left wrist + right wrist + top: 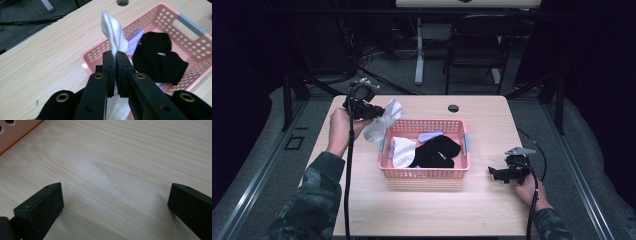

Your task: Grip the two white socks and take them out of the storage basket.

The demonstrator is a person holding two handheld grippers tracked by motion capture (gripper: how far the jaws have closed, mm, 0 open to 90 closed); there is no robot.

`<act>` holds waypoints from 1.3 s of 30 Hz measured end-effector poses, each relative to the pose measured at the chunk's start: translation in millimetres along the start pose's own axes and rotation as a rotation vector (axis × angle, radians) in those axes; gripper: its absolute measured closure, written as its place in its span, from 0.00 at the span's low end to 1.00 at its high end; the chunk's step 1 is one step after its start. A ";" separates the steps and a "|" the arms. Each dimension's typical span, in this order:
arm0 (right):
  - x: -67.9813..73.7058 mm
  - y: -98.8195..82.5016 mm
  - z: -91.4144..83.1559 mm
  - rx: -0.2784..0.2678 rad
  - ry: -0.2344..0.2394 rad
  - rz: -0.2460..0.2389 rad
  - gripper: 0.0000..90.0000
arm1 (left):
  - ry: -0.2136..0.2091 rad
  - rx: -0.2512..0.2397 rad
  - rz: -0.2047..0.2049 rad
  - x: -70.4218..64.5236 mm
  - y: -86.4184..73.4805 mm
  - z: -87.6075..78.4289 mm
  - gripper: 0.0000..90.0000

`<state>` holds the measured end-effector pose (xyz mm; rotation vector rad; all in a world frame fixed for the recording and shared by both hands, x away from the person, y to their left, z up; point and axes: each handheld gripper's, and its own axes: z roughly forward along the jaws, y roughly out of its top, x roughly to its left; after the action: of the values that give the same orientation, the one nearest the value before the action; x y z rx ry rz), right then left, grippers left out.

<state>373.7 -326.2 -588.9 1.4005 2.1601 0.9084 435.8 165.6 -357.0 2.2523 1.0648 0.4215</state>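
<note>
One white sock (113,35), lower half behind jaws.

Lit table, dark surroundings, soft shadows, slightly grainy

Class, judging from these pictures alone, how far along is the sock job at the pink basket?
Done: nothing lies outside the pink basket yet. In hand: the left gripper pinches a white sock above the rim. Left: a black sock and white socks inside; the right gripper rests open on the table.
</note>
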 end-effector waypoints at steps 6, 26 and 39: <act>0.0 0.0 0.0 0.000 0.000 0.000 0.00 | 0.028 -0.014 -0.058 20.4 -18.1 -10.2 0.97; 0.0 0.0 0.0 0.000 0.000 0.000 0.00 | 0.091 0.038 -0.217 72.2 -79.0 -12.3 0.97; -0.1 -0.1 0.2 -0.003 0.000 -0.002 0.00 | 0.092 0.077 -0.316 94.3 -113.1 6.4 0.97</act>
<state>373.8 -326.3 -589.2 1.3972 2.1586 0.9107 431.9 292.4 -432.0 2.0962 1.4789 0.3573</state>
